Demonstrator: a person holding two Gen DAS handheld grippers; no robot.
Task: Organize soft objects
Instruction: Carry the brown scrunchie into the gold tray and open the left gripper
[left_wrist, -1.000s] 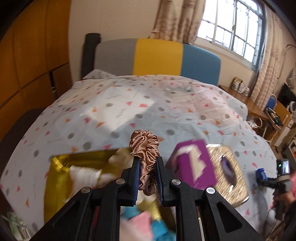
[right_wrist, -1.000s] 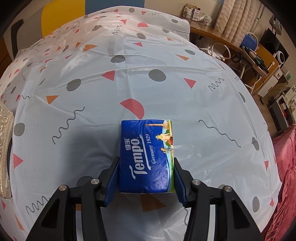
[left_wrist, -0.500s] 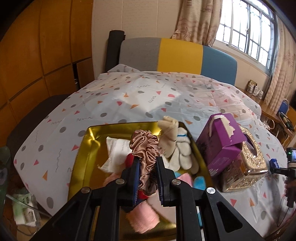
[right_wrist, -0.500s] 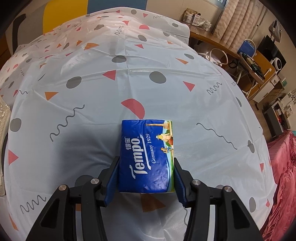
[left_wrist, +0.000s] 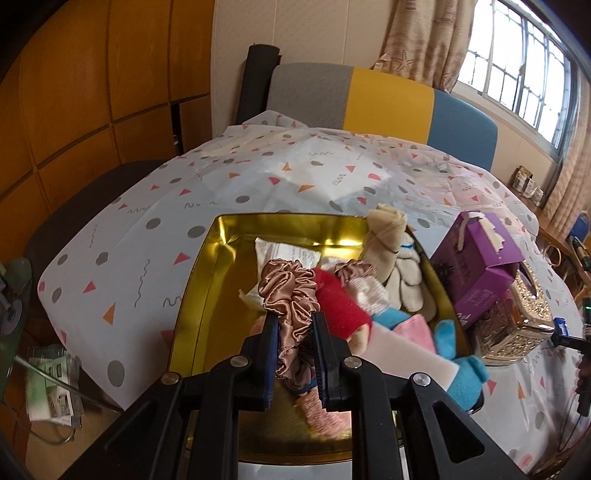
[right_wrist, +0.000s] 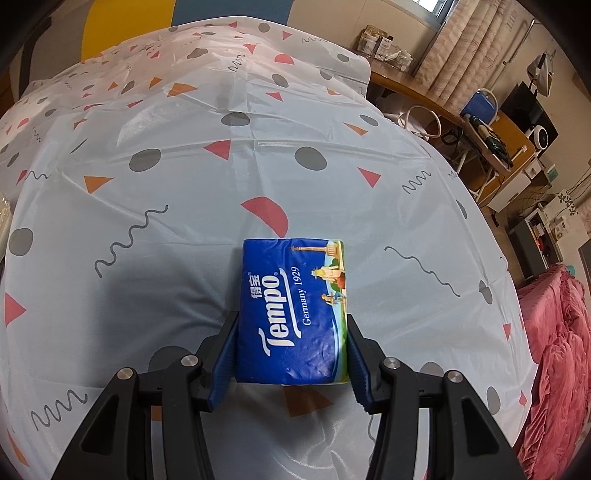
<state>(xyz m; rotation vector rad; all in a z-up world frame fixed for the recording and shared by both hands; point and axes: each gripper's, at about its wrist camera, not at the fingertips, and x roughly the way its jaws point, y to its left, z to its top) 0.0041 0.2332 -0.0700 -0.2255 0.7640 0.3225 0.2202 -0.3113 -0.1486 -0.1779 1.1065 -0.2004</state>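
- Scrunchie (left_wrist: 290, 295) of bronze satin sits pinched between the nearly closed jaws of the left gripper (left_wrist: 293, 334), at lower centre of the left wrist view, hanging over the gold tray (left_wrist: 207, 273).
- Tray contents fill the right half of the tray: a red sock (left_wrist: 338, 302), pale gloves (left_wrist: 402, 280), pink and blue pieces; the left half shows bare metal.
- Release looks best aimed at that bare left side, so the scrunchie does not perch on the heap and roll out.
- Lowering close before the jaws part should help, since satin is slippery and springy and may snag on the pads.
- Purple box (left_wrist: 480, 266) and a glittery holder (left_wrist: 517, 321) stand just beside the tray at right; the drop should stay clear of them.
- Tissue pack (right_wrist: 293, 314), blue, is clamped by its two sides in the half-spread jaws of the right gripper (right_wrist: 291, 354), low centre of the right wrist view, above the patterned cover (right_wrist: 147, 221).
- Grip on the pack seems firm enough; squeezing harder would only crush it.
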